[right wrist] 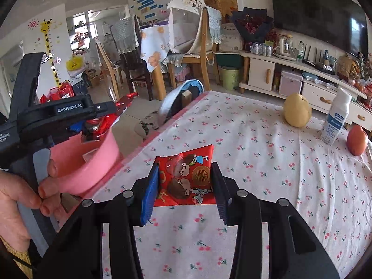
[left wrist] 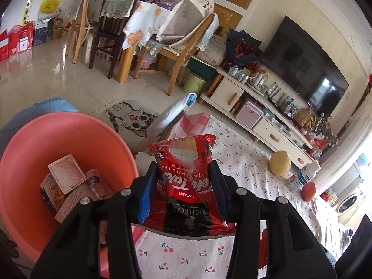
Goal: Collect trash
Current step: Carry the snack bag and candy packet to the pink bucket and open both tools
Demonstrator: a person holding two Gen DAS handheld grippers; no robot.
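Note:
My left gripper (left wrist: pixel 184 172) is shut on a red instant milk tea packet (left wrist: pixel 186 186), which sticks up between its pads just right of a pink basin (left wrist: pixel 30 153). Several used wrappers (left wrist: pixel 67 179) lie in the basin. In the right wrist view, my right gripper (right wrist: pixel 184 179) is shut on a flat red packet with cartoon children (right wrist: pixel 186 181), lifted a little above the cherry-print tablecloth (right wrist: pixel 255 162). That view also shows the left gripper (right wrist: pixel 90 125) at the left, held by a hand (right wrist: pixel 21 193). It carries the milk tea packet (right wrist: pixel 111 116) over the pink basin (right wrist: pixel 93 160).
A yellow pear (right wrist: pixel 297 111), a white bottle (right wrist: pixel 337 118) and an orange-red fruit (right wrist: pixel 357 141) stand at the table's far right. A chair back (right wrist: pixel 181 100) meets the table's far edge. Beyond are dining chairs, a green bin (right wrist: pixel 229 78) and a TV cabinet (right wrist: pixel 302 79).

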